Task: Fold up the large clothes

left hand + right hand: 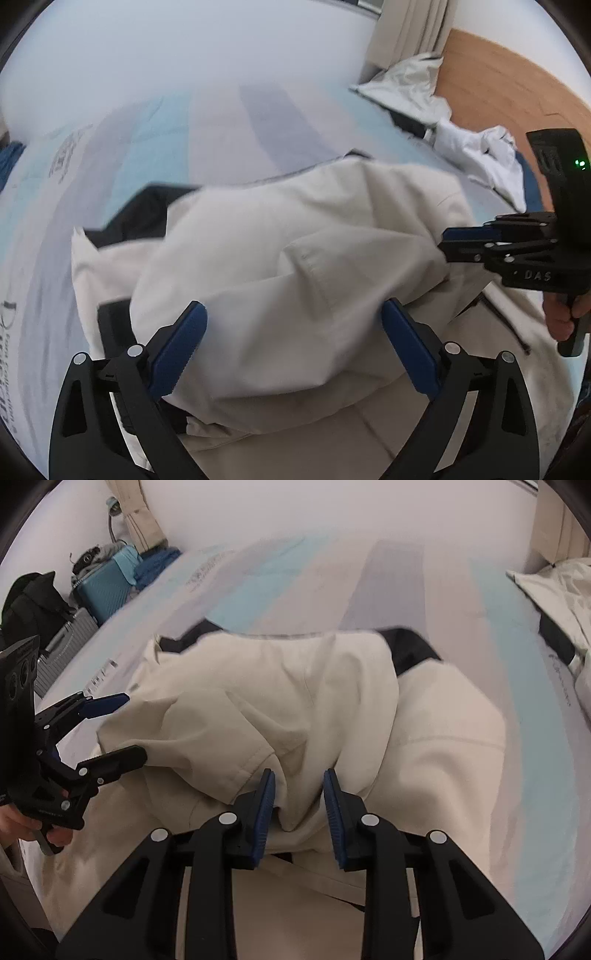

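Observation:
A large cream jacket (288, 266) with a black lining lies bunched on the striped bed; it also shows in the right wrist view (295, 709). My left gripper (293, 325) is open, its blue pads spread wide over the near edge of the jacket, holding nothing. It shows from the side in the right wrist view (129, 727), at the jacket's left edge. My right gripper (299, 801) has its jaws partly apart around a fold of cream cloth. In the left wrist view it (448, 245) looks nearly closed at the jacket's right edge.
The bed sheet (280, 590) has pale blue, grey and white stripes. Crumpled white clothes (476, 147) and a pillow (406, 88) lie at the far right. Suitcases and bags (99, 587) stand by the wall at the left. A wooden floor (498, 81) shows beyond the bed.

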A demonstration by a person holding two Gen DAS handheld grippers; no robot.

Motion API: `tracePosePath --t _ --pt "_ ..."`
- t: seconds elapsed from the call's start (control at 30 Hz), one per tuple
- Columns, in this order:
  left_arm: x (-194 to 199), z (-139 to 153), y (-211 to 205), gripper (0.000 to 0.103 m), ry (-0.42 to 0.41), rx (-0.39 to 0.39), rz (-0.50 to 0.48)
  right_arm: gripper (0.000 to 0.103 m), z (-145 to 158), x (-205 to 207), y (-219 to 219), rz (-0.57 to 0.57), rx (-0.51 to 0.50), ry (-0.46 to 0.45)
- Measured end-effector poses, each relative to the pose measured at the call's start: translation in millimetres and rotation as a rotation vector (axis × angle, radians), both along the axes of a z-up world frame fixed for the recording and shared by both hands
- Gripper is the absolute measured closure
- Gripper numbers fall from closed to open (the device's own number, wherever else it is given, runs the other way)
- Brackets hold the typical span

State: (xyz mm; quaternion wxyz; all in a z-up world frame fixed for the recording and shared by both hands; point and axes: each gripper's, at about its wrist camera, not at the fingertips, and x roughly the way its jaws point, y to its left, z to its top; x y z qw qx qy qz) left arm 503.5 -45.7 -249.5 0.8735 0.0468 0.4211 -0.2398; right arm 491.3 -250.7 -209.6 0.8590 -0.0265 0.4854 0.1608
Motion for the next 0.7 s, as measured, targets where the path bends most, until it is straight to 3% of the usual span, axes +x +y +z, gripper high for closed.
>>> tracePosePath --t 0.3,0.47,0.53,0.6,0.7 --pt "4.2 -44.6 1.8 0.009 0.108 0.055 0.034 0.077 -28.2 2.6 4.5 -0.002 -0.022 0.035" --pt "8.9 -47.7 1.8 0.008 0.126 0.061 0.039 0.077 -28.9 4.0 6.1 -0.002 -0.029 0.038" --pt "5.1 -39.5 3.9 0.009 0.116 0.059 0.044 0.071 -24.0 3.5 7.8 -0.011 -0.018 0.021" --pt "-4.4 -30.1 12.1 0.009 0.099 0.054 0.053 0.056 -13.6 -4.1 8.5 -0.010 -0.016 -0.003" --pt "-31.2 -14.1 31.2 0.009 0.074 0.054 0.071 0.053 -1.1 -24.0 7.8 -0.018 -0.037 -0.029"
